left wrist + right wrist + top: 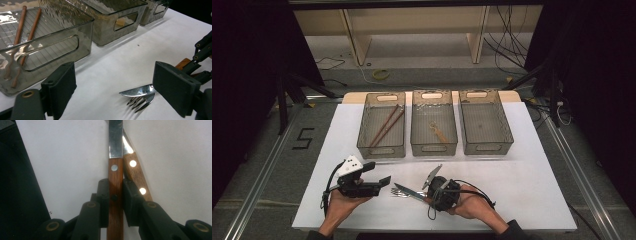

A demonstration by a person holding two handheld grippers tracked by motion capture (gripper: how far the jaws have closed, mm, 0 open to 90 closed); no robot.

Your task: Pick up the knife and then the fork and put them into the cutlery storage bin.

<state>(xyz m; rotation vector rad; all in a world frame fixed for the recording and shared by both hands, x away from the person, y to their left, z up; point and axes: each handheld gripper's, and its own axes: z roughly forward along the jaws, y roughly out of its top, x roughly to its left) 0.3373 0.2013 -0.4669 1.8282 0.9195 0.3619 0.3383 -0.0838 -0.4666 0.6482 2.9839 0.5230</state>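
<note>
A white counter (522, 165) stands on a grey floor (267, 165) in a dim room, with dark curtains at both sides, a pale wooden frame (412, 30) behind, loose cables (512, 45) and a roll of yellow tape (381, 74) on the floor, and a "5" marked at the left. Three smoky clear plastic bins sit side by side along the far half of the counter: the left bin (381, 145) holds two brown chopsticks (387, 125), the middle bin (434, 142) a small wooden piece (439, 133), and the right bin (497, 140) looks bare.

Near the front edge, a knife (137, 90) and a fork (142, 100) lie together, both with riveted wooden handles, the knife blade lying just above the fork tines in the left gripper view. The right claw (115, 200) is pinching the knife's handle, its pads pressed on either side, with the fork handle touching just beside it. The left claw (120, 87) is spread wide, holding nothing, low over the counter just left of the cutlery tips.
</note>
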